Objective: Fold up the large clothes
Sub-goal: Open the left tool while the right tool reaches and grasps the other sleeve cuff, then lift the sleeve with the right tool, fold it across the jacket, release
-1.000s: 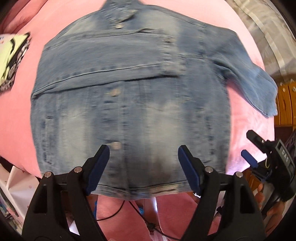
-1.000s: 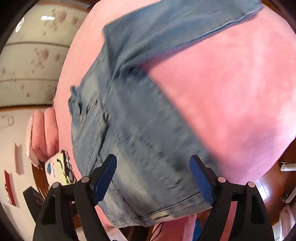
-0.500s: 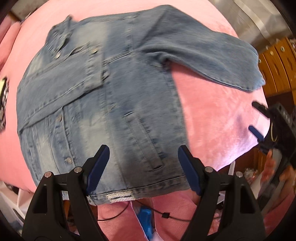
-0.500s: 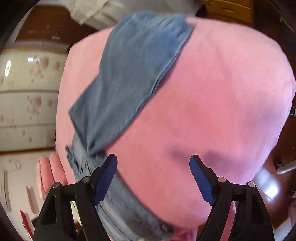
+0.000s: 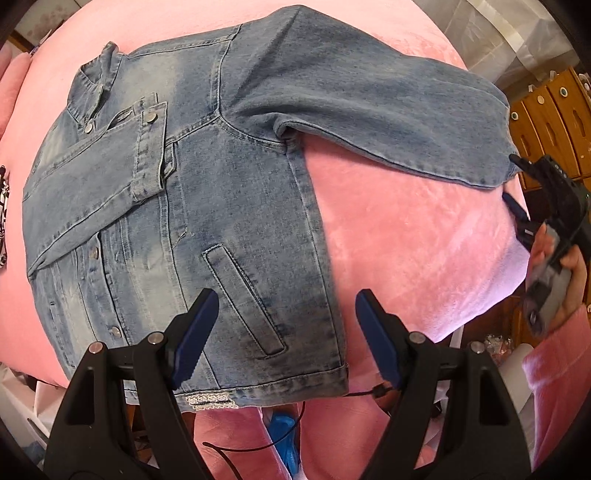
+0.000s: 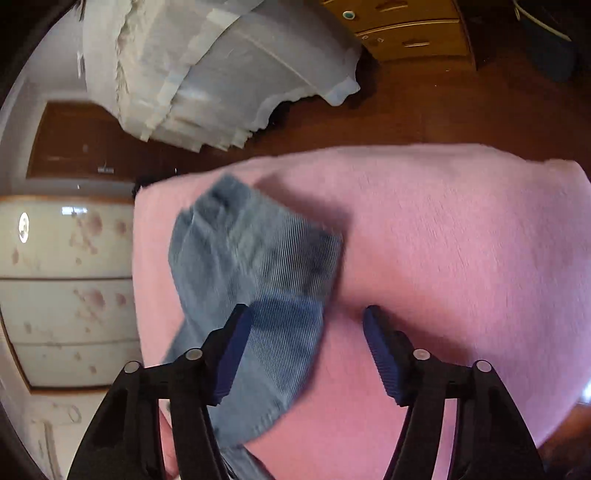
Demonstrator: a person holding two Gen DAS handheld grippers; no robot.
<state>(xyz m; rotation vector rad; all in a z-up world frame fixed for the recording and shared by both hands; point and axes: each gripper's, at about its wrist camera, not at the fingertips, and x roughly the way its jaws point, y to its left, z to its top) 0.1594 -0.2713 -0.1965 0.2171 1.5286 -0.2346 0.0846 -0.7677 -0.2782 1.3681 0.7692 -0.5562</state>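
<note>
1 sleeve (image 5: 369, 107) is left unfolded; my right gripper (image 6: 306, 354) has swung over its cuff, jaws closing but not yet gripping, while my left gripper (image 5: 284, 332) hangs open above the denim jacket (image 5: 229, 221).

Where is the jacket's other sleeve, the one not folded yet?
In the left wrist view the unfolded sleeve stretches right across the pink blanket, its cuff near the right gripper, whose jaws are closing.

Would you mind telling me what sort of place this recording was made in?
Most likely a bedroom at home: a denim jacket lies on a pink plush blanket, with wooden drawers and a floral-patterned wardrobe nearby.
</note>
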